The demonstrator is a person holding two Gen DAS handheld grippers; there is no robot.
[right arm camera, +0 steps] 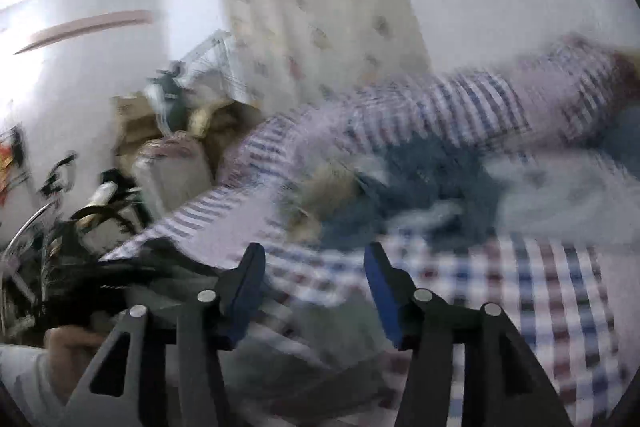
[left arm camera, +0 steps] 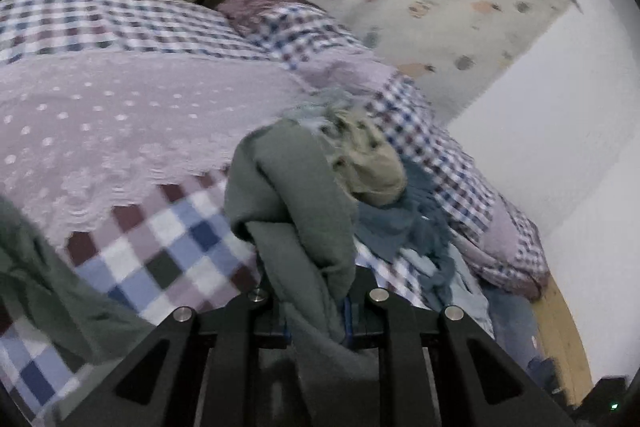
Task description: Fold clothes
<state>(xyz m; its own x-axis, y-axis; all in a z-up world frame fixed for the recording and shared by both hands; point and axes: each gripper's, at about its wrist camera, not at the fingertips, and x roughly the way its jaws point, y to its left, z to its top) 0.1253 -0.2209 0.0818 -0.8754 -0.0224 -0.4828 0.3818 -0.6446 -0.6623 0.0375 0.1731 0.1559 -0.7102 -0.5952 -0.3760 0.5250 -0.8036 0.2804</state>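
Left wrist view: the left tongs are closed tight on a bunched fold of a grey-green garment, which rises from between the fingers in a thick twisted lump and also trails back under the camera. More of the same grey-green cloth lies at the lower left of that view. The garment is on the bed, over a bedspread of mauve dotted fabric with a checked border of blue, maroon and white. Just beyond the held lump sits a heap of other clothes: a tan piece on top, blue-grey pieces beneath and pale blue ones spilling toward the bed's right edge. A wooden bed frame shows past that edge, against a white wall.

Right wrist view, badly blurred: the right tongs stand wide open with blue pads, holding nothing, above the checked spread. Grey-green cloth lies under and between the fingers. The heap of tan and blue clothes is farther up the bed. A person's hand shows at the lower left. A spotted mattress leans against the wall.
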